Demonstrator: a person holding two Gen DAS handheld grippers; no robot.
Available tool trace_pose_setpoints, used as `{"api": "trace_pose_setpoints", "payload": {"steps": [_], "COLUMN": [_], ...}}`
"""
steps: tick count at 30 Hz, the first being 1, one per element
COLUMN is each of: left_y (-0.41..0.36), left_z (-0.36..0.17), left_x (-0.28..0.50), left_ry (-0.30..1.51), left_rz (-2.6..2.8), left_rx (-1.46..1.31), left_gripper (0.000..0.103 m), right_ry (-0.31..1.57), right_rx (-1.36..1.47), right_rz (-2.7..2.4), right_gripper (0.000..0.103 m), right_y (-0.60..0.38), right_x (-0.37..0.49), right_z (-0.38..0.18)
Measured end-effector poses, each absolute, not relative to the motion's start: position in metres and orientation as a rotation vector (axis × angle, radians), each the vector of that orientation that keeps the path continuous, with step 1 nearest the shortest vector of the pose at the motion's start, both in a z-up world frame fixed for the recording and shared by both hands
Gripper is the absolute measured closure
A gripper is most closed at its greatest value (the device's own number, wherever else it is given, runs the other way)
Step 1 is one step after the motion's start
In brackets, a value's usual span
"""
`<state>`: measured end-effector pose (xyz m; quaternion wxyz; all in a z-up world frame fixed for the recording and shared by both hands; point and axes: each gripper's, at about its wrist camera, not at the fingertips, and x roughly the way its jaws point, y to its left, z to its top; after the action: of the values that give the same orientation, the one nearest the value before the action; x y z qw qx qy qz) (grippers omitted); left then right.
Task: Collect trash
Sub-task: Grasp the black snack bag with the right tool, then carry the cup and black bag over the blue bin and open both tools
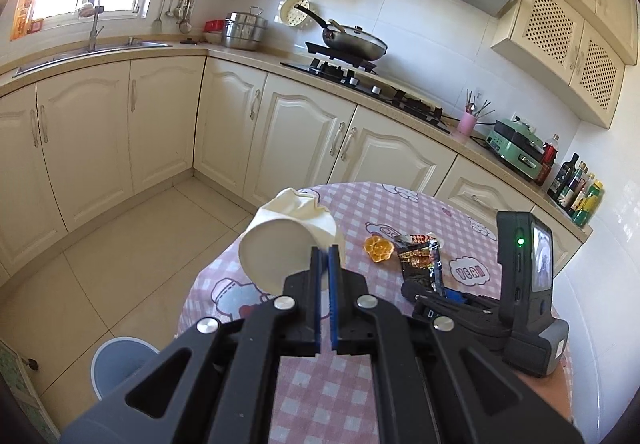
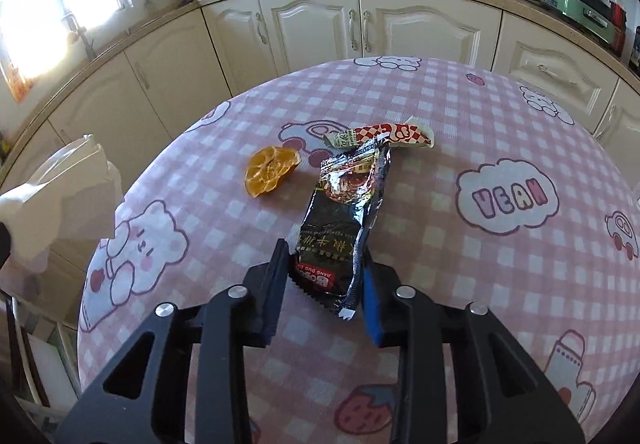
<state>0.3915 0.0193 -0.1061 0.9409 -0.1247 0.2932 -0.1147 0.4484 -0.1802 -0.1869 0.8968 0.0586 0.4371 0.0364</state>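
Trash, four pieces, kitchen setting.

Cup (image 1: 276, 250): white paper, crumpled, lying sideways in the air; its rim is pinched in the left gripper (image 1: 325, 256), whose blue pads are clamped together on it. It hangs over the left edge of the tabletop (image 2: 460, 276), which wears a pink checked cloth. Below it, on the floor: a grey bin (image 1: 120, 362).

Black wrapper (image 2: 344, 220): foil, flat on the tabletop. Its near end lies between the fingers of the right gripper (image 2: 326, 268); the jaws stand part-way apart, close on either side, and whether the pads press it I cannot tell.

Orange peel (image 2: 270, 171): on the tabletop, just left of the wrapper, apart from it.

Red-and-white checked wrapper (image 2: 390, 134): crumpled, at the black wrapper's far end, touching or overlapping it.

Beyond: cream cabinets (image 2: 316, 28), counter with a hob (image 1: 368, 80), pan (image 1: 354, 40), steel pot (image 1: 244, 30), pink utensil holder (image 1: 467, 123).
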Motion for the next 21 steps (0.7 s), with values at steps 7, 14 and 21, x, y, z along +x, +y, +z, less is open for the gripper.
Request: {"api": "trace_pose_setpoints", "payload": {"steps": [7,14,21], "left_y": [0.034,0.077,0.143], "left_z": [-0.107,-0.106,-0.113], "left_x": [0.369,0.332,0.292], "left_ry": [0.597,0.576,0.569], "left_rz": [-0.237,-0.193,-0.100], "left_rx": [-0.267,-0.296,-0.335], "left_gripper": [0.101,0.101,0.101], "right_ry": [0.858,0.801,0.795], "right_rx": [0.168,0.138,0.062], "right_rz": [0.139,0.287,0.505], "right_gripper": [0.081,0.081,0.081], "right_y": [-0.185,-0.132,-0.036], "right_x": [0.402,0.362,0.338], "right_z": [-0.170,-0.141,-0.132]}}
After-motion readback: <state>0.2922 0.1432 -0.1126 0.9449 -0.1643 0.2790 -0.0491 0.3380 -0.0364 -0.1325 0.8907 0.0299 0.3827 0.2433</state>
